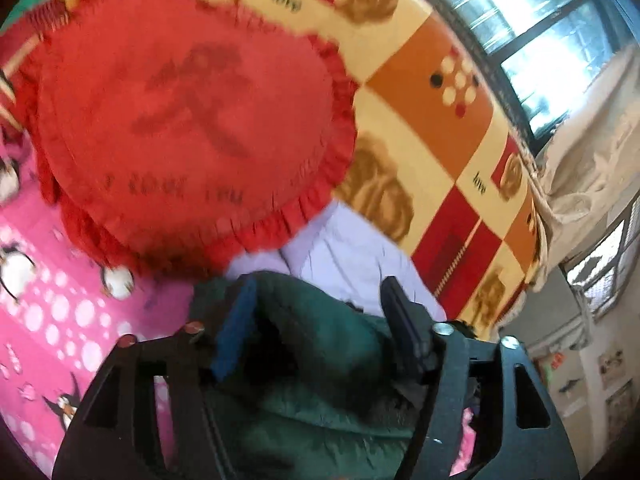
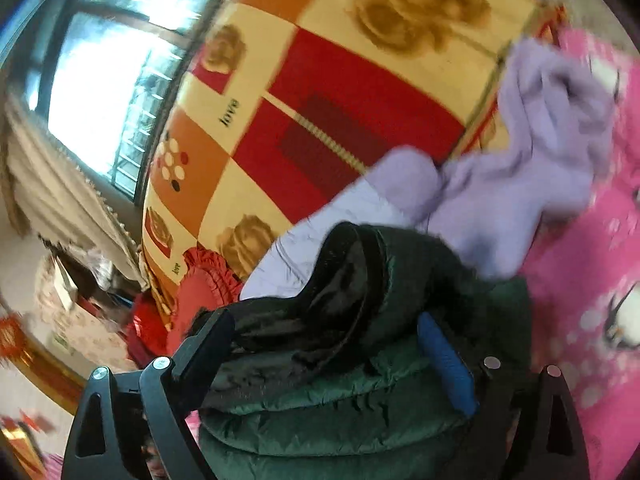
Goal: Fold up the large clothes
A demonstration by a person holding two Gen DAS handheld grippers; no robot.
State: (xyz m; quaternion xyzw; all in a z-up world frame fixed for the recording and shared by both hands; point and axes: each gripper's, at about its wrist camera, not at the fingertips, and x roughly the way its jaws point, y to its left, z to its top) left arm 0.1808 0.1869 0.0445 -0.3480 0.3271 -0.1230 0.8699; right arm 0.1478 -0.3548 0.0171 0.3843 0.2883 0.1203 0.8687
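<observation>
A dark green padded jacket (image 1: 320, 392) lies bunched on the bed right under both grippers. In the right wrist view the jacket (image 2: 320, 408) shows stacked folds and a black fur-lined hood (image 2: 340, 288). My left gripper (image 1: 320, 312) is open, its blue pad and black finger standing apart on either side of a hump of the jacket. The right gripper (image 2: 324, 344) is open wide, straddling the jacket's bulk without pinching it. Just beyond the jacket lies a lavender garment (image 1: 352, 248), crumpled and spread out toward the pink sheet (image 2: 520, 184).
A round red frilled cushion (image 1: 180, 120) rests close ahead on the left. An orange, red and cream patterned blanket (image 1: 420, 120) covers the far bed, a pink penguin sheet (image 1: 48, 312) the near side. Beyond stand a bright window (image 2: 100, 80) and a pale curtain (image 2: 52, 184).
</observation>
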